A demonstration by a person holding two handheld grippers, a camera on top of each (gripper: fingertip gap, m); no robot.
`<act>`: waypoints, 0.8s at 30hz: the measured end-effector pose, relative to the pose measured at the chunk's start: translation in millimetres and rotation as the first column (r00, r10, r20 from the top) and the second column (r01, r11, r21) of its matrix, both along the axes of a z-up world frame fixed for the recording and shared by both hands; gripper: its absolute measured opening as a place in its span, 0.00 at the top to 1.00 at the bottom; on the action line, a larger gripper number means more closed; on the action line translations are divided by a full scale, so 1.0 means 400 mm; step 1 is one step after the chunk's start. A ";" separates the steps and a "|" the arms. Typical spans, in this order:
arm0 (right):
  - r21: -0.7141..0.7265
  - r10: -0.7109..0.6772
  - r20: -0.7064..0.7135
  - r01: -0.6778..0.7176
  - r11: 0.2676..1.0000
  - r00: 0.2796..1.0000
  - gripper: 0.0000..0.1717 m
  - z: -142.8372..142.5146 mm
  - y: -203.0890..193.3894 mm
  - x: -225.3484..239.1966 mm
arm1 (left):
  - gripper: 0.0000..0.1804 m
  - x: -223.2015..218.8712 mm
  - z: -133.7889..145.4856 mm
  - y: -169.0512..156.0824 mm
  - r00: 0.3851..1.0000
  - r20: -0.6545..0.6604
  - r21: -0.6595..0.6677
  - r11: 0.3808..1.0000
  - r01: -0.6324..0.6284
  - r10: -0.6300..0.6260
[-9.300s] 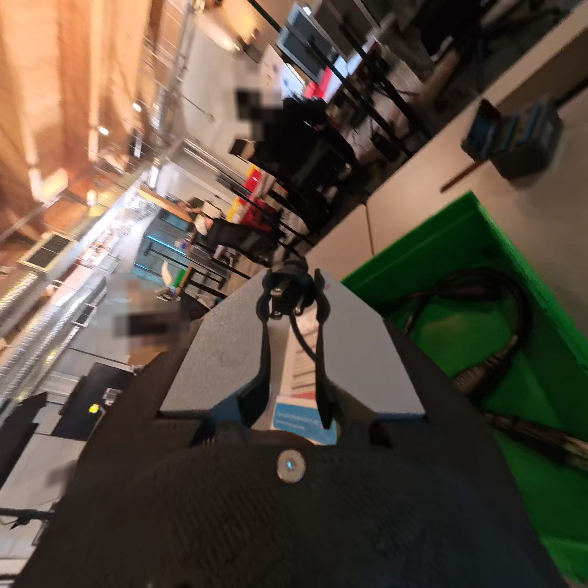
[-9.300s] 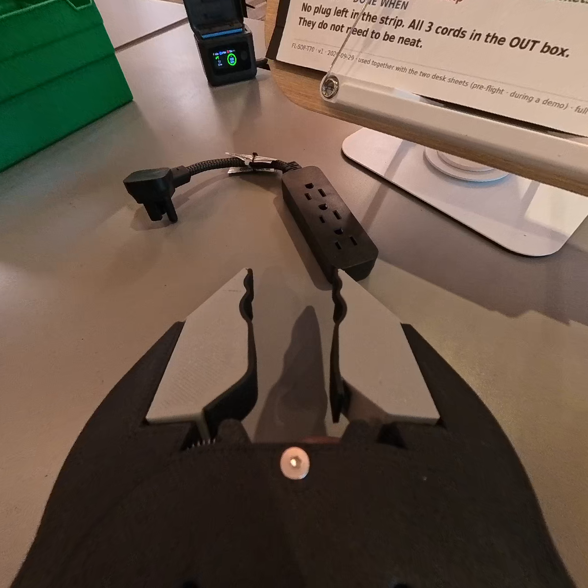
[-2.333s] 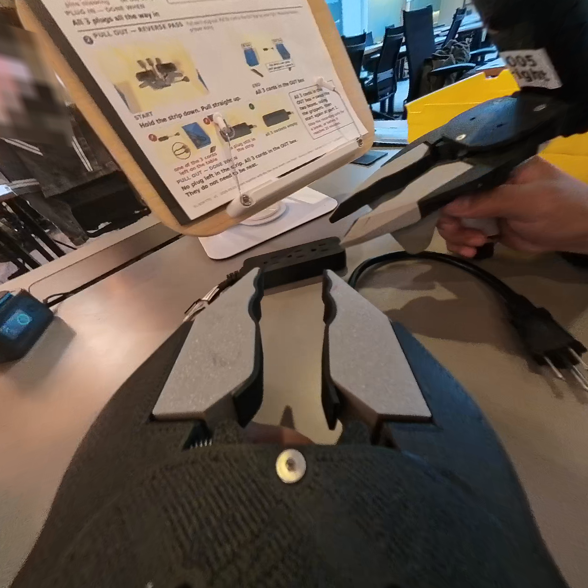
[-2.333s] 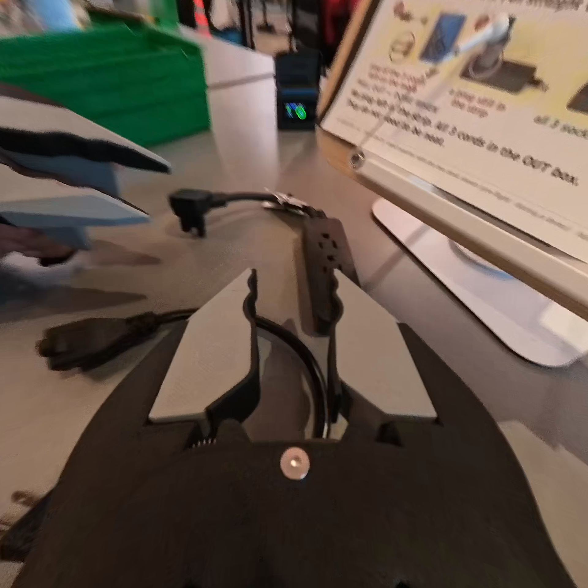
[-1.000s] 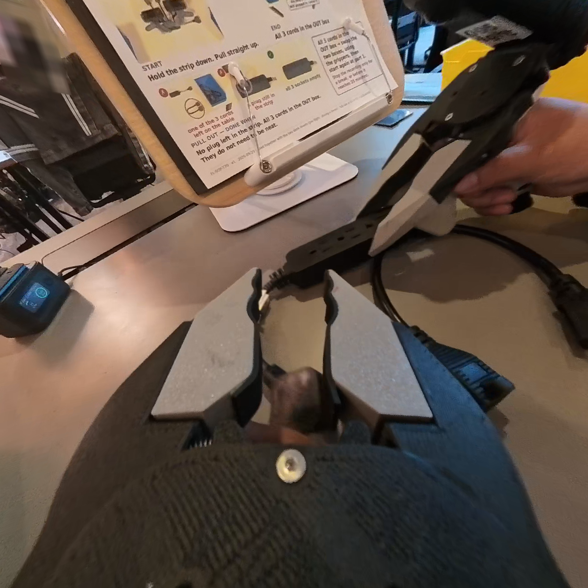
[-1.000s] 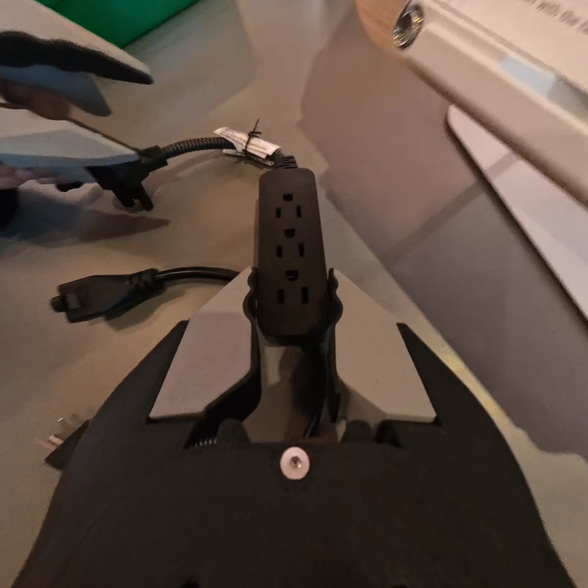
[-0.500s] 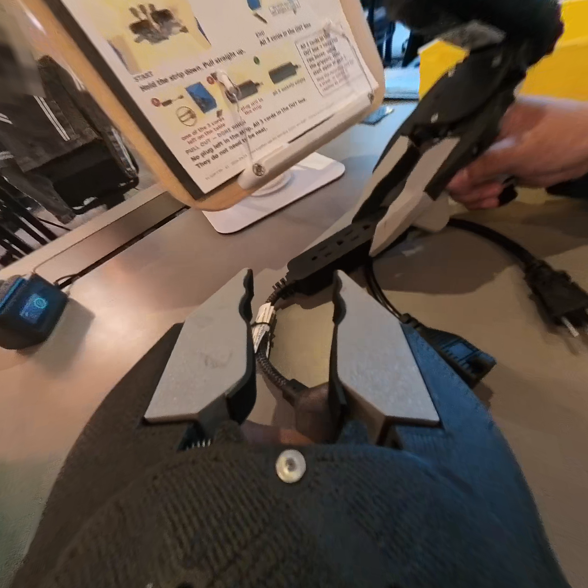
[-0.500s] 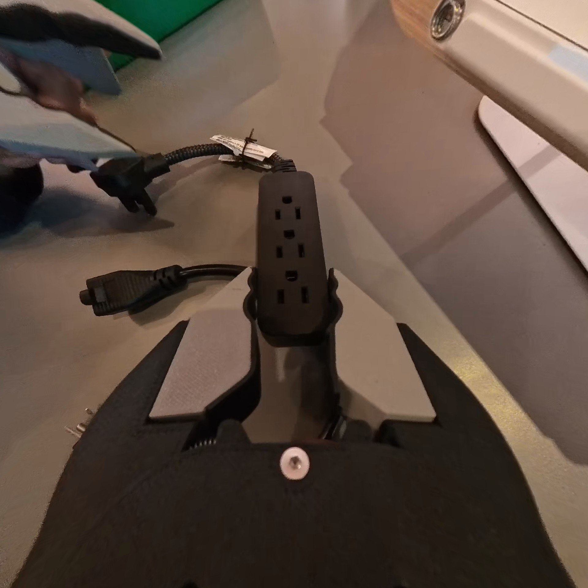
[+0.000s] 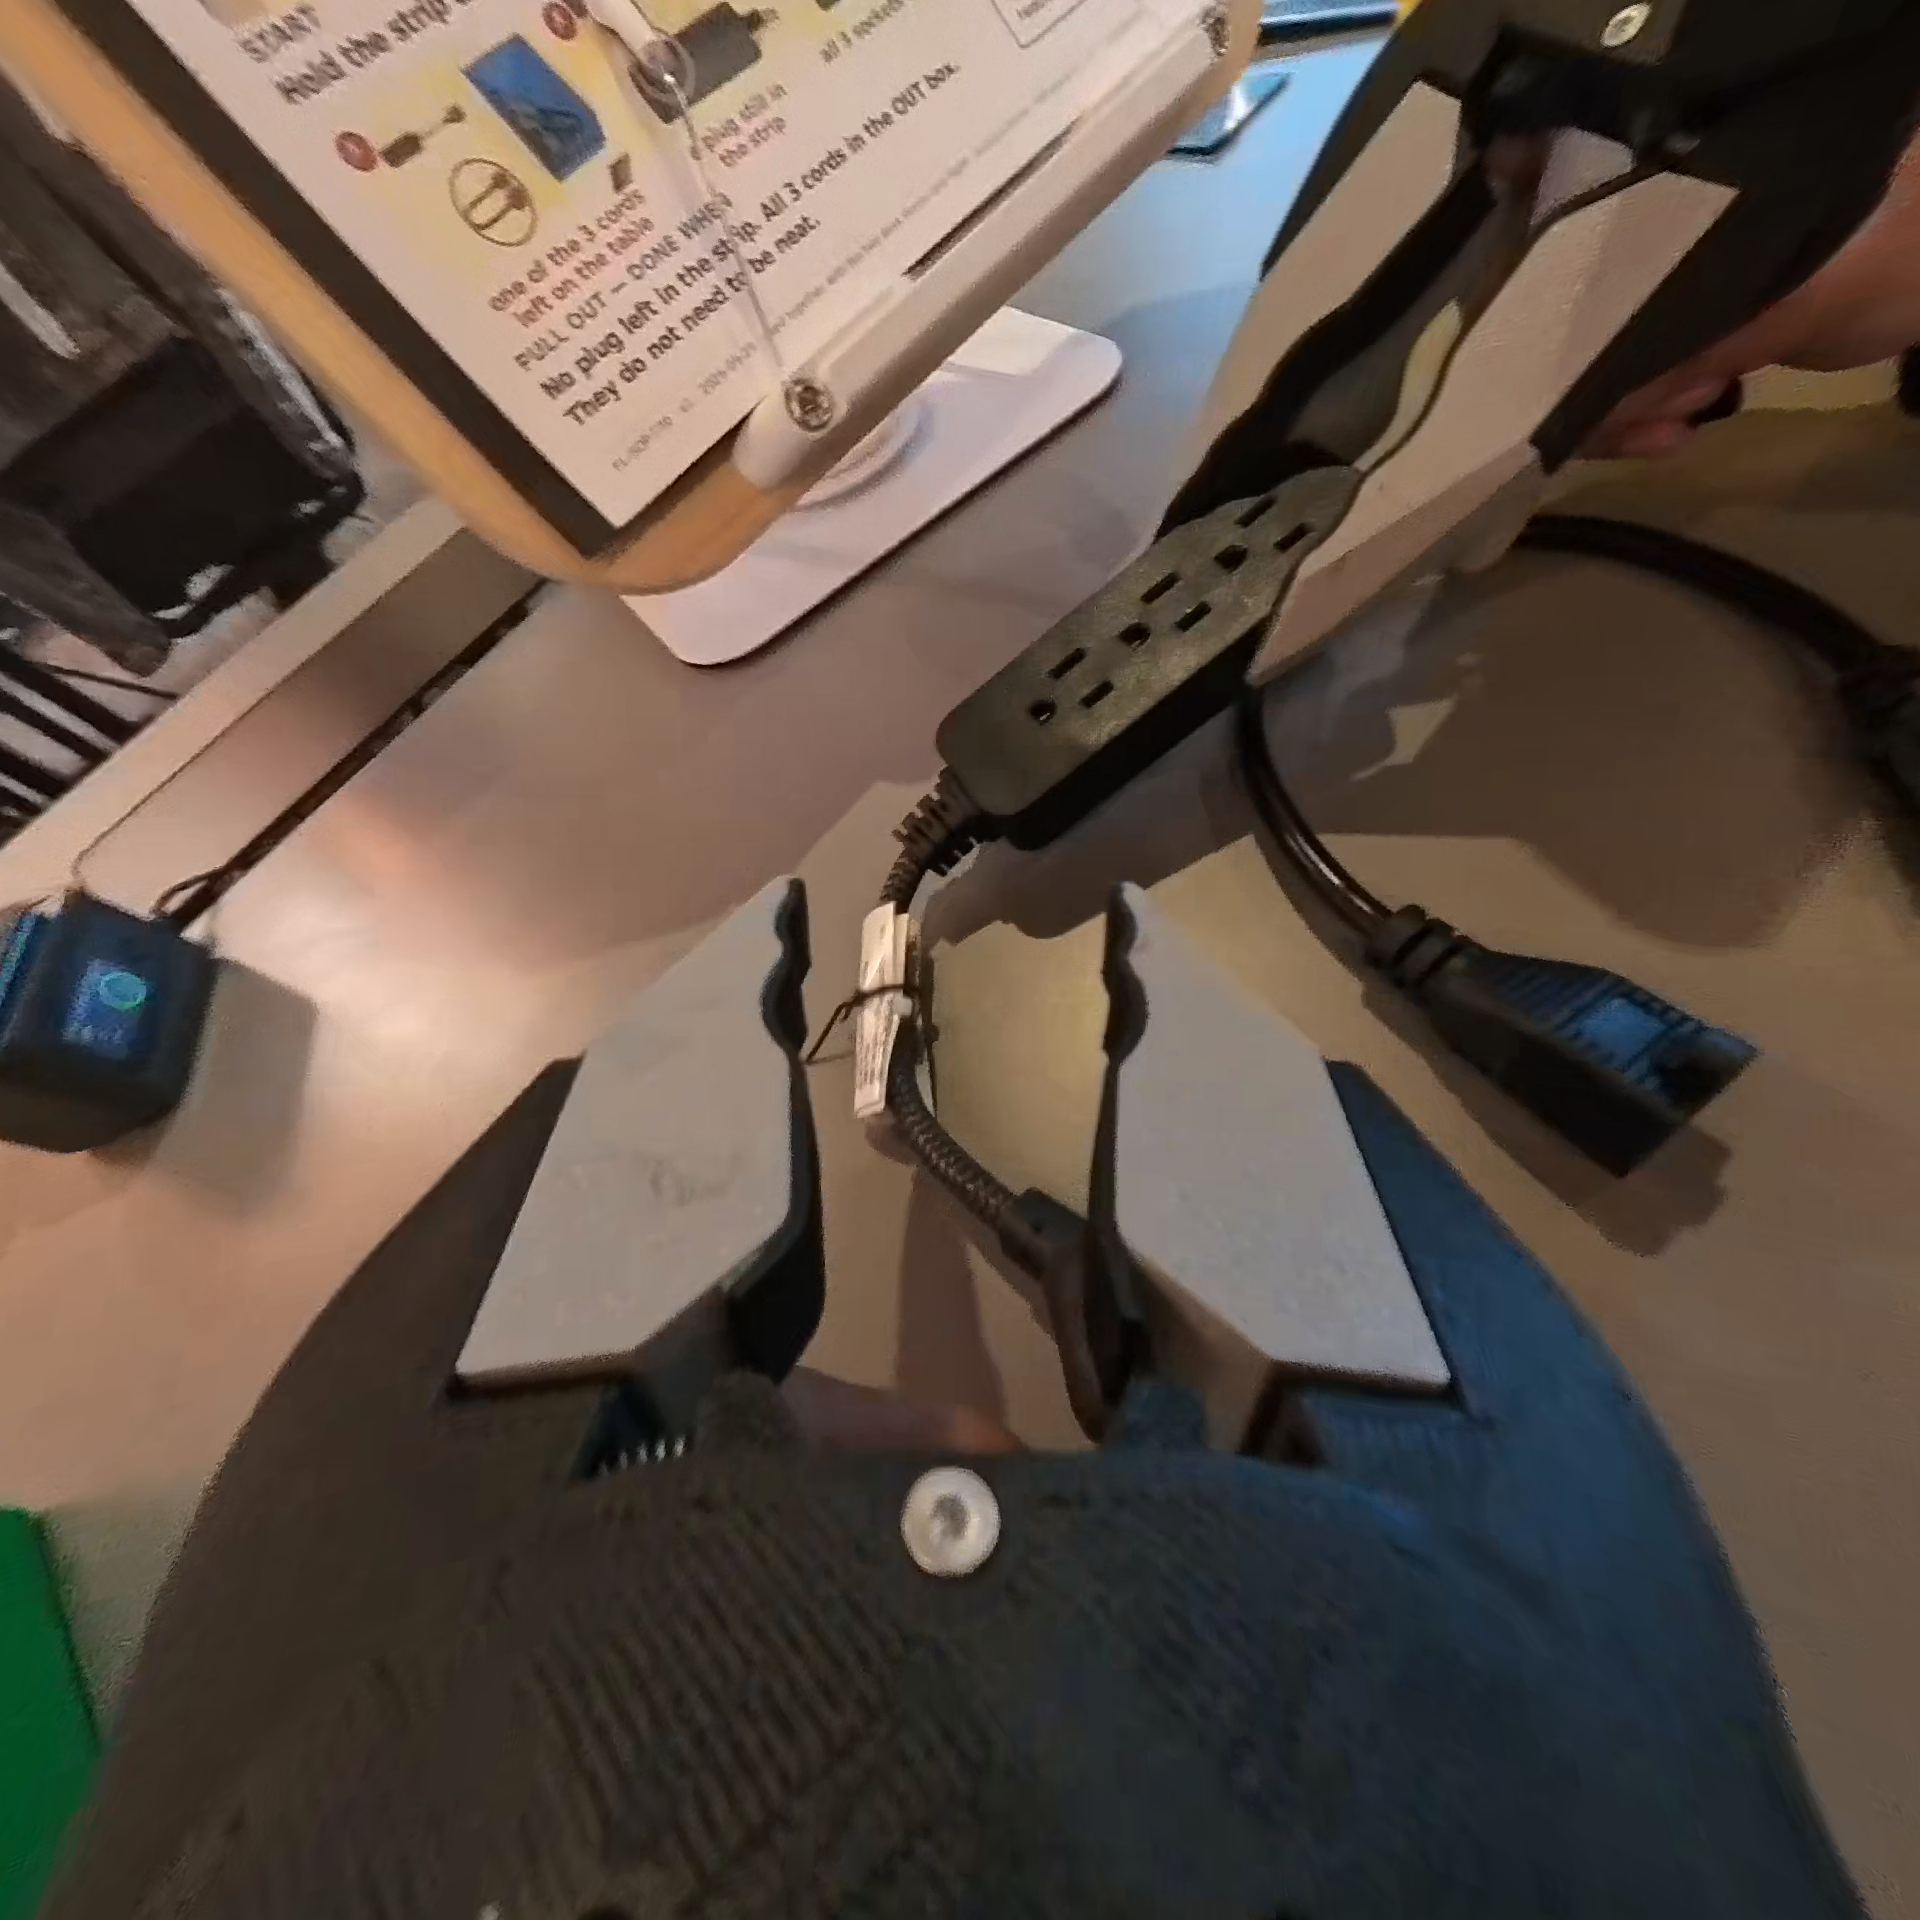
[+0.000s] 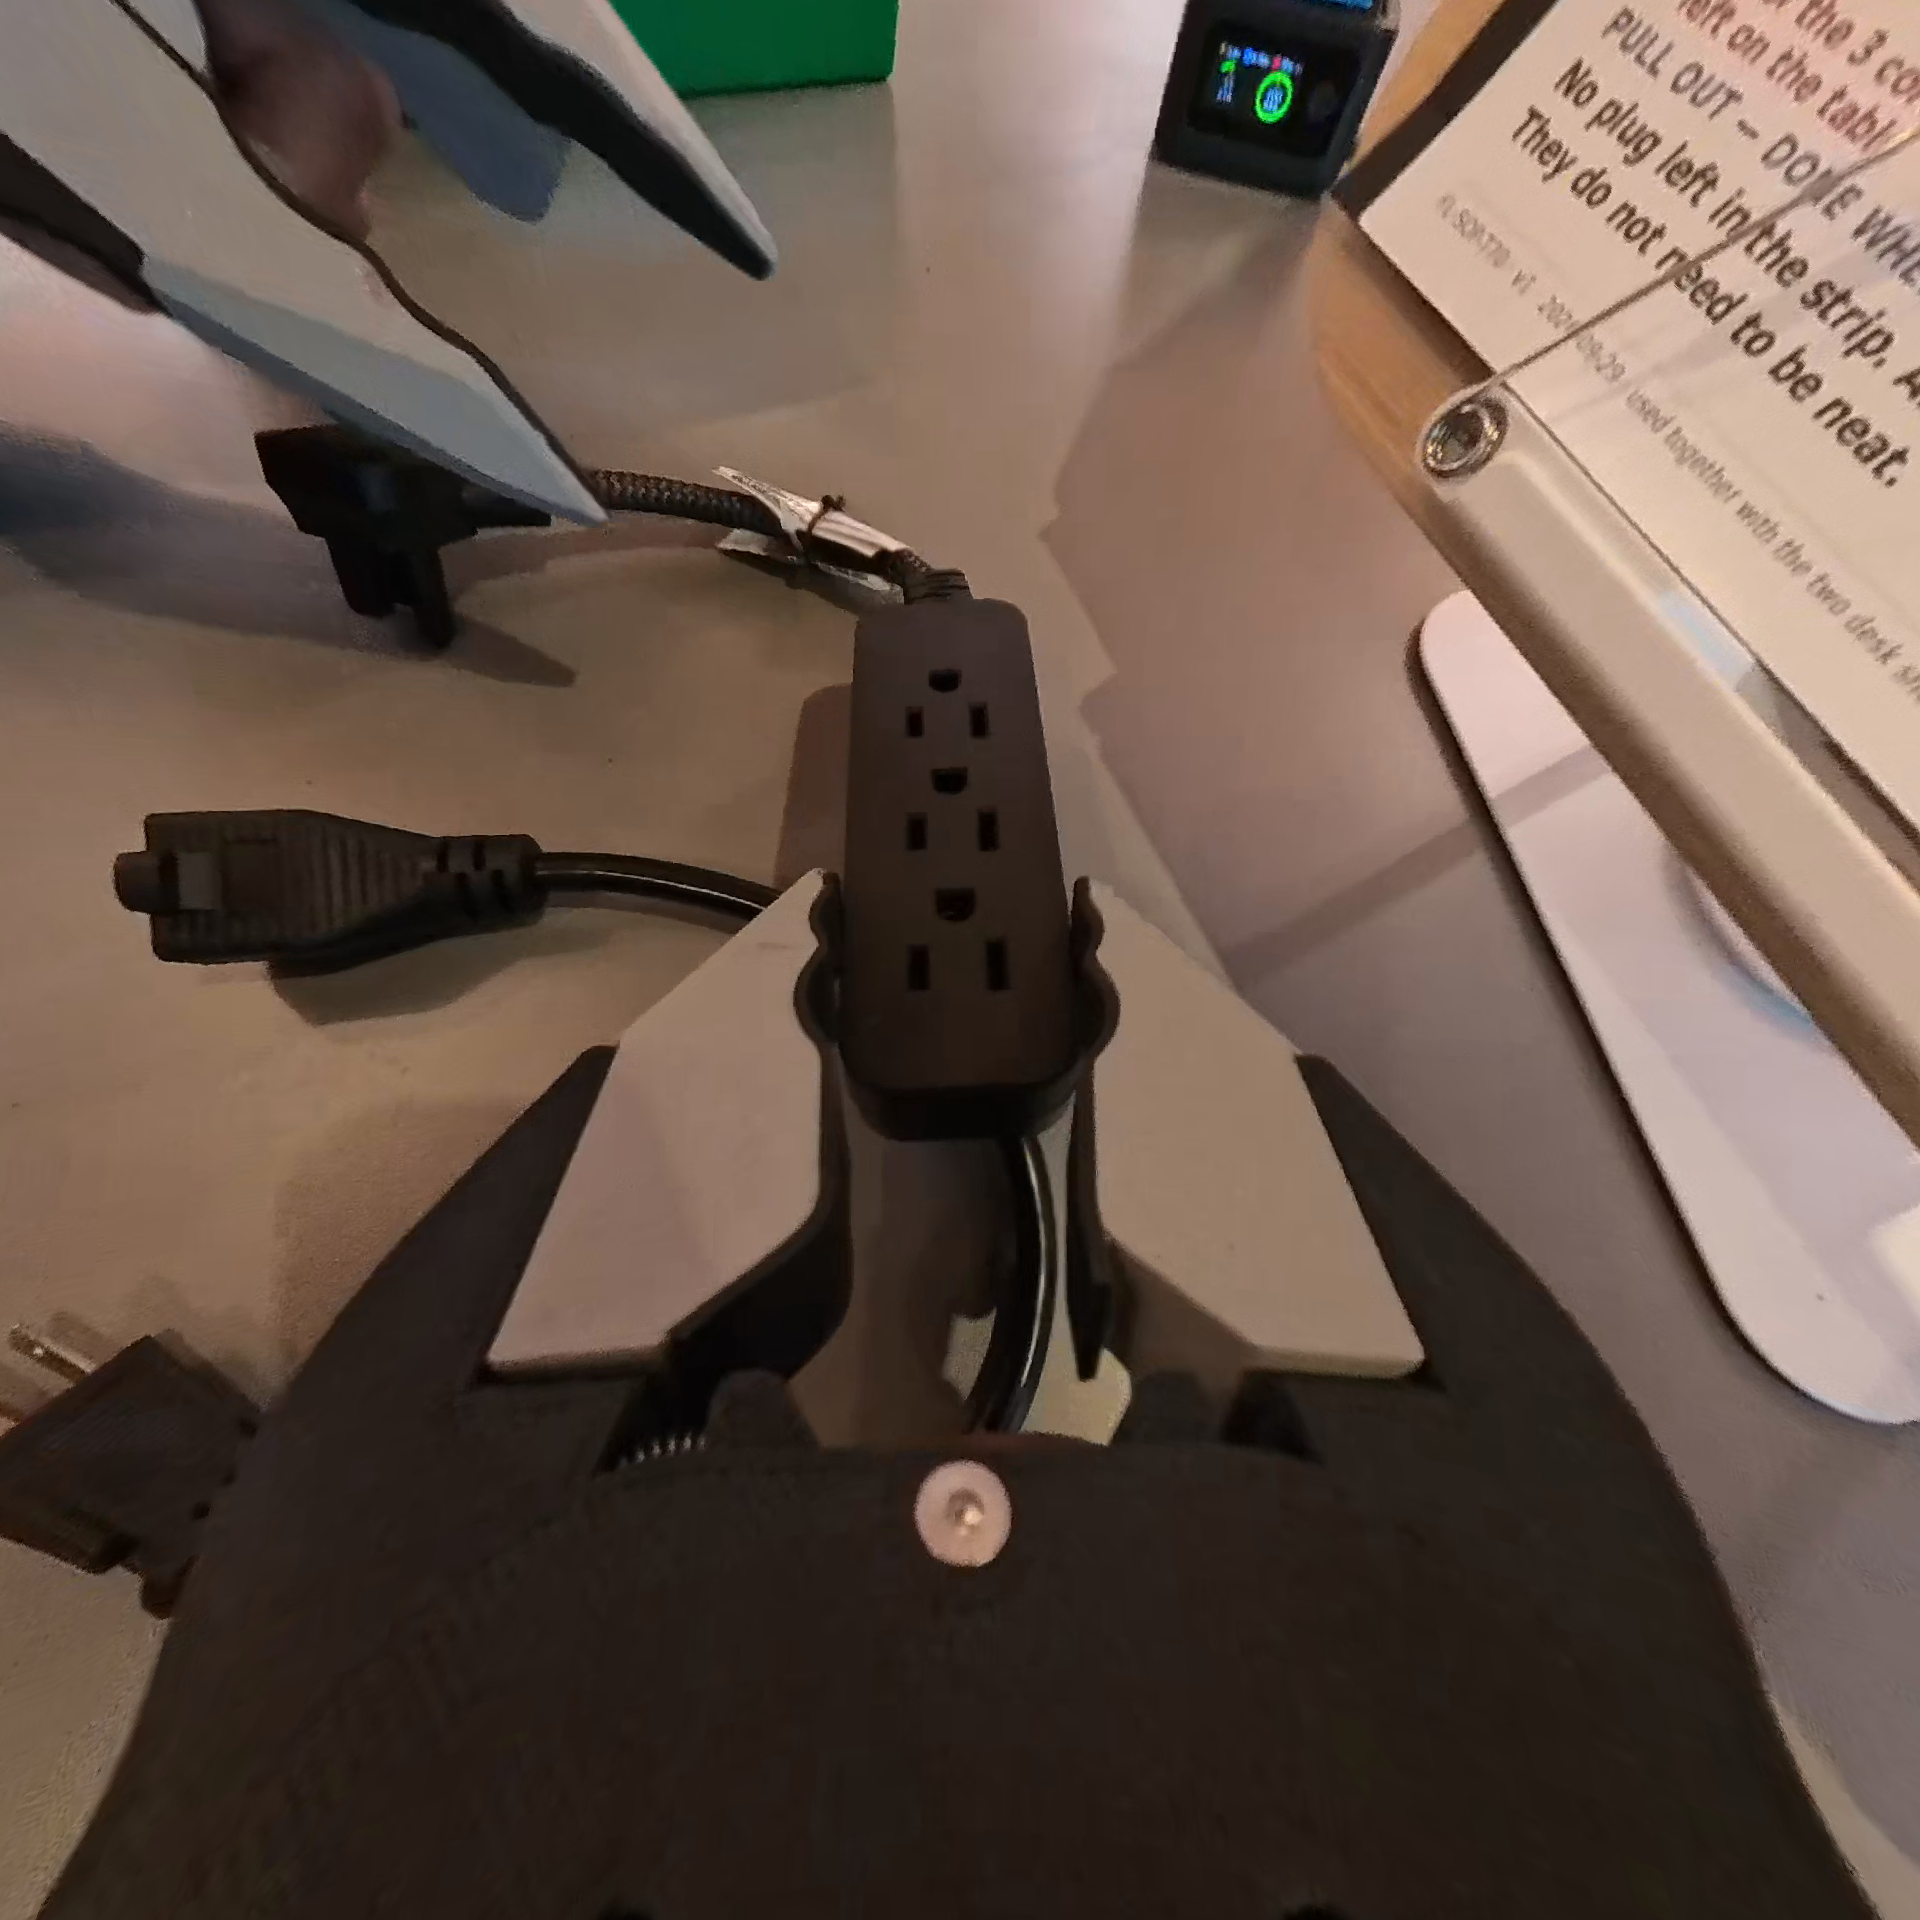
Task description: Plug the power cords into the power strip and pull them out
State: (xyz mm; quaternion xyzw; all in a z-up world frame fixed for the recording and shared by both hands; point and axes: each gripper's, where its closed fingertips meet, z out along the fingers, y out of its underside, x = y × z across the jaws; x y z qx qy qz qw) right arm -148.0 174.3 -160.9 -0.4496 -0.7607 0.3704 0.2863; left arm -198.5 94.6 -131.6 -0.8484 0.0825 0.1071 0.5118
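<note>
Right wrist view: the right gripper (image 10: pixel 956 966) clamps the black power strip's (image 10: pixel 948 821) near end on the table (image 10: pixel 312 1091); the left gripper's (image 9: pixel 951 966) fingers stand apart around its braided cord (image 9: pixel 940 1132).

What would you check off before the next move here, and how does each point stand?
1. Power strip clamped by right gripper: ok, both fingers press its sides.
2. All three sockets empty: ok.
3. Left gripper free to grab a plug: ok, open; the strip's braided cord only lies between its fingers.
4. A power cord within reach: ok, black cord beside the strip, pronged plug near the right gripper.
5. Strip flat on table: cannot tell.
</note>
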 end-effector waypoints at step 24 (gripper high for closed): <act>0.013 0.166 -0.077 -0.166 0.986 0.983 0.76 0.004 -0.064 0.017 | 0.73 0.055 -0.114 0.104 0.960 -0.068 -0.266 0.932 0.246 -0.273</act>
